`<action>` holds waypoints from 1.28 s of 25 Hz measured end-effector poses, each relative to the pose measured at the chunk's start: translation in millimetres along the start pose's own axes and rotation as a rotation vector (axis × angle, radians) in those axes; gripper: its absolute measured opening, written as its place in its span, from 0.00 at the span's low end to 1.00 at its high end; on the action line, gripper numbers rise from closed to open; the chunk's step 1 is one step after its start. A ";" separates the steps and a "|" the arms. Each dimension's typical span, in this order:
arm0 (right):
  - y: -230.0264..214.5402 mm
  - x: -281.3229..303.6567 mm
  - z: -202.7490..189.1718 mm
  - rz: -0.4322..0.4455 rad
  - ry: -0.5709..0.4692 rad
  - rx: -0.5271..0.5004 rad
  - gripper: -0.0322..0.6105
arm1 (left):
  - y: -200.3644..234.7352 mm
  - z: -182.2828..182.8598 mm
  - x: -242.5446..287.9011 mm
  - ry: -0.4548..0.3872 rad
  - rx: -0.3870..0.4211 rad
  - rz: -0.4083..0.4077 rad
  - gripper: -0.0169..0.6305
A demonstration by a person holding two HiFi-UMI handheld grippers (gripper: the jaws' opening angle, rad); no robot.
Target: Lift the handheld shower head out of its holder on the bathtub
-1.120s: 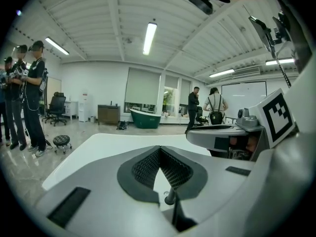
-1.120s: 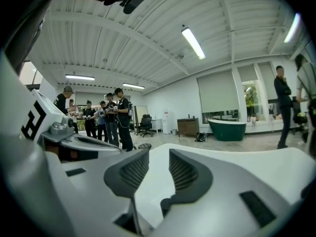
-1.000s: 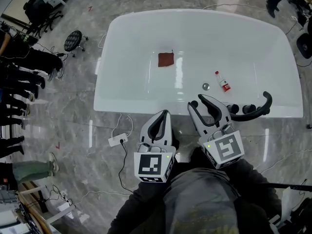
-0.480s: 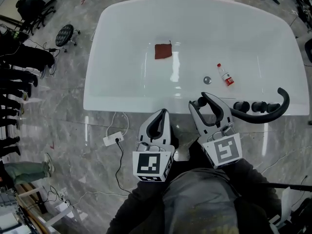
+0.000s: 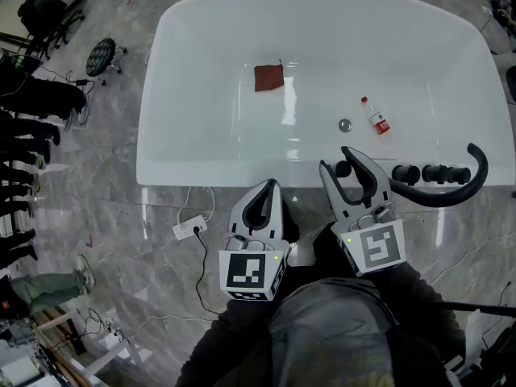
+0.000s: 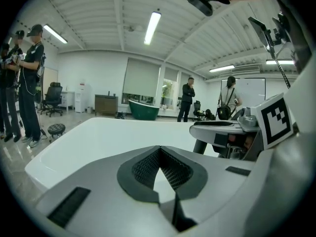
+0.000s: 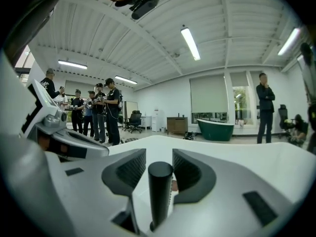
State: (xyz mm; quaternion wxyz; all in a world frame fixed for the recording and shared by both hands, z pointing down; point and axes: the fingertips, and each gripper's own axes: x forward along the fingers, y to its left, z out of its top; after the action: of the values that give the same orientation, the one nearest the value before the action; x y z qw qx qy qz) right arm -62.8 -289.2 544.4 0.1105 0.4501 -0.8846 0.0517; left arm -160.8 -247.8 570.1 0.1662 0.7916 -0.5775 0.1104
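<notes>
The handheld shower head (image 7: 159, 191) is a black upright cylinder standing in its holder on the white bathtub's near rim (image 5: 210, 170). In the head view I see only its round top (image 5: 344, 168). My right gripper (image 5: 337, 160) stands open around it, a jaw on each side, and a gap shows between each pad and the cylinder in the right gripper view (image 7: 159, 155). My left gripper (image 5: 270, 186) is shut and empty, just short of the rim and left of the right one. In its own view its tips (image 6: 159, 148) meet over the tub's edge.
Black tap knobs (image 5: 421, 172) and a curved black spout (image 5: 476, 176) stand on the rim right of the shower head. Inside the tub lie a red cloth (image 5: 268, 77), a small bottle (image 5: 376, 119) and the drain (image 5: 345, 125). A power strip (image 5: 190, 229) lies on the floor. People stand at left.
Both grippers have sunk toward the tub's near rim. The right jaws have spread a little wider around the black shower head. The left gripper stays shut.
</notes>
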 end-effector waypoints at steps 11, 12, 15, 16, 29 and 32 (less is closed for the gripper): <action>-4.1 5.2 -40.2 -0.028 0.084 0.049 0.27 | 0.7 -8.8 12.1 0.026 0.009 -0.031 0.03; -4.6 5.3 -40.4 -0.033 0.093 0.048 0.27 | 0.2 -8.5 12.2 0.028 0.010 -0.032 0.03; -3.9 5.1 -41.9 -0.035 0.116 0.048 0.26 | -1.5 -4.8 10.1 0.029 0.016 -0.035 0.03; -3.7 5.0 -42.3 -0.034 0.119 0.048 0.26 | -2.4 -2.3 9.0 0.027 0.018 -0.036 0.03; 2.3 -8.2 26.8 -0.025 0.058 0.031 0.26 | -13.5 56.6 -19.0 0.000 0.038 -0.037 0.03; 0.8 -19.7 56.5 -0.030 0.043 0.025 0.26 | -22.0 77.2 -31.2 -0.010 0.046 -0.035 0.03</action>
State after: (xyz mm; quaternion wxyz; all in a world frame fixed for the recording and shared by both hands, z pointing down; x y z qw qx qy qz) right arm -60.6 -284.1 484.8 0.1247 0.4633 -0.8745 0.0710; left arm -150.8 -244.4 484.6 0.1470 0.8058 -0.5616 0.1170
